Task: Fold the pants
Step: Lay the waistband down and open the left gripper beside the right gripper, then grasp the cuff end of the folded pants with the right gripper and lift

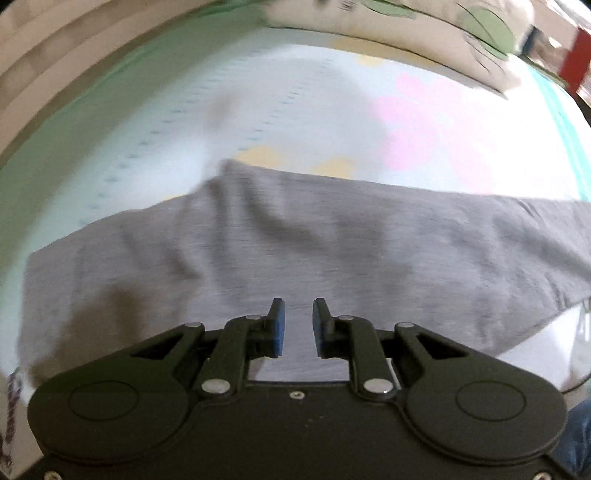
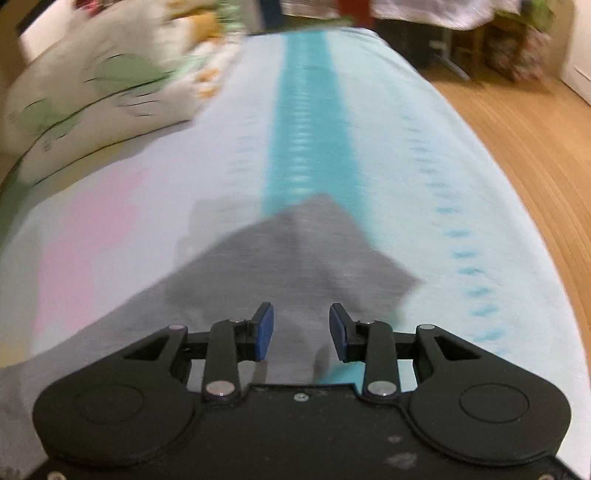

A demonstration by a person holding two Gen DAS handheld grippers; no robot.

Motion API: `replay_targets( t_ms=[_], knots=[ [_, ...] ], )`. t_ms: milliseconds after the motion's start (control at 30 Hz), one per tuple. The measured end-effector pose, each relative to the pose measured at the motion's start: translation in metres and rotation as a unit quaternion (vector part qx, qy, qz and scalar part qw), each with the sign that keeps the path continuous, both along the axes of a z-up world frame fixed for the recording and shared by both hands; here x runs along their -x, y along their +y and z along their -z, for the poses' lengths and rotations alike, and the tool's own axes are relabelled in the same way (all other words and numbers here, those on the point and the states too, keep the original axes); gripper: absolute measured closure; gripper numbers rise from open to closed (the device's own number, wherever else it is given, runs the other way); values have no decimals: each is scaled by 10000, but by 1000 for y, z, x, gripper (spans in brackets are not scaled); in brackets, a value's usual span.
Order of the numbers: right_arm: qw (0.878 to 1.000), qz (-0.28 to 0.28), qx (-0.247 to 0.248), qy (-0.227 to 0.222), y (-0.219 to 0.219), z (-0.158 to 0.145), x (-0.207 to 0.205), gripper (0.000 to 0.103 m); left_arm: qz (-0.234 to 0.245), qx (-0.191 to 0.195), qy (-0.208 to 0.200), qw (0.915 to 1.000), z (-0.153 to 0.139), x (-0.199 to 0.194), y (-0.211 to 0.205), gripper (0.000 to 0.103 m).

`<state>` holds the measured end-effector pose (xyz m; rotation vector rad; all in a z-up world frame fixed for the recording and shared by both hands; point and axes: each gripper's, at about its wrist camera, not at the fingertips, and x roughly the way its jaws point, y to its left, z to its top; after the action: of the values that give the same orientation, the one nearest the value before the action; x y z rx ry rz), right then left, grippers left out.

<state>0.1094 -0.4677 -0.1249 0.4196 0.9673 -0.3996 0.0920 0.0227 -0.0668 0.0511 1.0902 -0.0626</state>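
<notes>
Grey pants (image 1: 332, 236) lie flat across a pale printed bed sheet (image 1: 295, 92), stretching from the left side to the right edge of the left wrist view. My left gripper (image 1: 298, 306) hovers over the near part of the fabric; its blue pads stand a little apart with nothing pinched between them. In the right wrist view one end of the pants (image 2: 314, 251) comes to a pointed corner on the sheet's teal stripe (image 2: 306, 110). My right gripper (image 2: 301, 312) is open above that end, with cloth under the gap but not gripped. Both pictures are motion-blurred.
A cream cushion with green print (image 2: 92, 85) lies at the far side of the bed, also seen as the cushion (image 1: 424, 33) at the top. The bed's right edge drops to a wooden floor (image 2: 535, 147). Furniture legs (image 2: 450, 59) stand beyond the bed's far end.
</notes>
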Motion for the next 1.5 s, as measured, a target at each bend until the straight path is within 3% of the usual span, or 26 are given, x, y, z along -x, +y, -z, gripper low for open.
replay_targets(
  t_ms=[133, 300, 567, 667, 767, 900, 1067, 1233, 1333, 1500],
  knots=[
    [9999, 25, 89, 55, -18, 6, 13, 66, 367, 25, 174, 9992, 13, -11, -34, 77],
    [9988, -310, -27, -373, -10, 0, 1, 66, 739, 10, 214, 9970, 23, -20, -75, 77],
    [9927, -1193, -6, -186, 37, 31, -66, 67, 1266, 359, 307, 9908, 26, -41, -142, 77],
    [9934, -1139, 140, -46, 39, 51, -87, 67, 1490, 398, 306, 9876, 29, -48, -163, 77],
    [9932, -1034, 414, -337, 34, 52, -97, 68, 1583, 557, 345, 9852, 32, -57, -178, 77],
    [9946, -916, 262, -422, 18, 55, -108, 70, 1610, 825, 349, 9829, 33, -66, -192, 77],
    [9925, -1092, 241, -490, 7, 44, -98, 70, 1255, 1107, 375, 9852, 41, -81, -200, 72],
    [9929, -933, -184, -721, -21, 24, -58, 67, 1480, 792, 419, 9849, 57, -84, -211, 72],
    [9945, -644, -465, -686, -47, 16, -26, 66, 1545, 688, 421, 9847, 56, -82, -213, 72],
    [9914, 41, -1094, -710, -79, 21, 23, 64, 1500, 831, 466, 9841, 55, -85, -207, 72]
  ],
)
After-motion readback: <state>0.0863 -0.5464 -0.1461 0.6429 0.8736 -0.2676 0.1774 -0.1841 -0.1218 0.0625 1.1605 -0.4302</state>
